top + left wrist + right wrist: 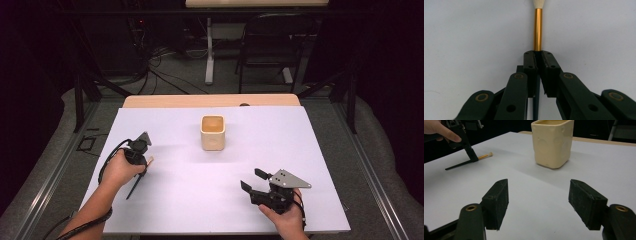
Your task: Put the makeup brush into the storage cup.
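1. Dark room, chair and cables behind; pale sheet covers the table [280,200].
2. Brush [538,30]: thin dark handle, gold ferrule, pale bristle tip. It lies on the sheet at the person's left, well apart from the cream cup [213,132] standing mid-table.
3. Left gripper [142,161]: pads pressed together on the brush, pinching the handle just behind the ferrule. Handle tail sticks out back under the jaws.
4. Right gripper [544,203]: jaws spread wide, nothing between them, low over the sheet near the right front, aimed at the cup.
5. Handling, judged: brush looks very light and stiff; the round, thin shaft could roll or pivot in flat pads. A grip near the ferrule sits close to the head, so the long tail may swing.
6. Bristles look soft; better not to squeeze them. Ferrule looks smooth, likely slippery, so the handle is the safer hold.
7. Cup looks rigid, open top, light enough to tip if knocked.
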Demonstrator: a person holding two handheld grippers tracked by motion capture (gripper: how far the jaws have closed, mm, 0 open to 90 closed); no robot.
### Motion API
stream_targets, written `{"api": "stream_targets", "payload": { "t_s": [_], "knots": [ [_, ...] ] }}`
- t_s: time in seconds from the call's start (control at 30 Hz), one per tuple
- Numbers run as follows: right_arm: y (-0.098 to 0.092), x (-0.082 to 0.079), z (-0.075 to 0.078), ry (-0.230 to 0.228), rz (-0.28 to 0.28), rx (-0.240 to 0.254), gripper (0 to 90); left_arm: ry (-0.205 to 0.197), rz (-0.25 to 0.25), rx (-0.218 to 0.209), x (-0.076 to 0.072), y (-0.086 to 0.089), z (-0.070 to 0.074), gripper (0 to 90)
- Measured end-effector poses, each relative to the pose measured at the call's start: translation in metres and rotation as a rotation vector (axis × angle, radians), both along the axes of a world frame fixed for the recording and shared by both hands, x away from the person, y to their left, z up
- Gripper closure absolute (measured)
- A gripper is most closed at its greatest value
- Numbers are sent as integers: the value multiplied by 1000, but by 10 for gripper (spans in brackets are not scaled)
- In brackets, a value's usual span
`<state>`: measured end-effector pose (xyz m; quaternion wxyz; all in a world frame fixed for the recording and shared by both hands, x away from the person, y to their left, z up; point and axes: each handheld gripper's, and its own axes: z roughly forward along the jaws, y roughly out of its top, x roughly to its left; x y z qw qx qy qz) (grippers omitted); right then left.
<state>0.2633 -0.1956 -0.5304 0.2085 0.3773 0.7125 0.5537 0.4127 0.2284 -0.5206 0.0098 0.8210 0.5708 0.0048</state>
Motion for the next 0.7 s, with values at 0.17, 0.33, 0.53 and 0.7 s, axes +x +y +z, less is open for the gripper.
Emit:
{"api": "stream_targets", "payload": {
  "t_s": [0.17, 0.33, 0.53, 0.7],
  "knots": [
    [-2, -1, 2, 20, 8, -24, 322, -4, -4, 4, 0, 0, 4, 829],
    [0, 0, 1, 6, 2, -5, 323, -8, -8, 8, -1, -1, 8, 829],
    [-1, -1, 1, 24, 8, -14, 323, -20, -13, 3, -1, -3, 12, 829],
    [-2, -1, 2, 27, 9, -20, 322, -47, -19, -12, -2, -5, 18, 829]
  ]
}}
